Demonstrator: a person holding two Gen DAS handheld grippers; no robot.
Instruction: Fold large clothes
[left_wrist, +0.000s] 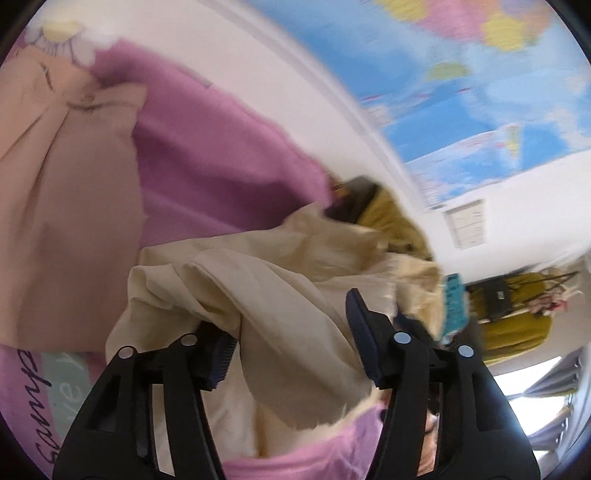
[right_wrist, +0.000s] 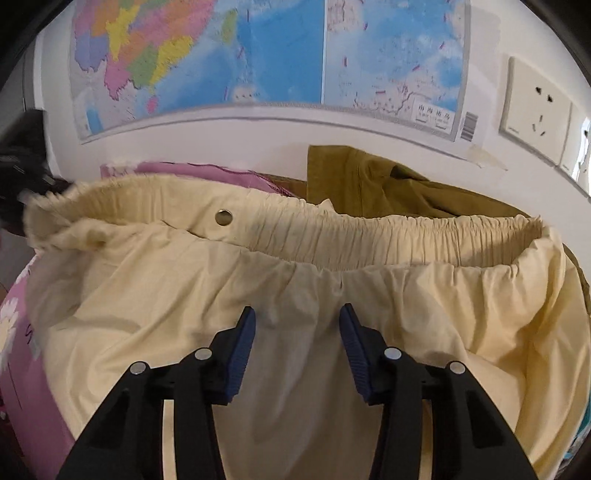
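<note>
Left wrist view: the left gripper stands open, a fold of the cream trousers draped loosely between its jaws, over a purple sheet. Right wrist view: the right gripper hangs open above the trousers' waistband, nothing pinched, below a wall map.

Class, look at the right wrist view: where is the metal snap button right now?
The metal snap button sits upper left of centre, on the cream garment's elastic waistband, below the wall map and left of the olive garment.
</note>
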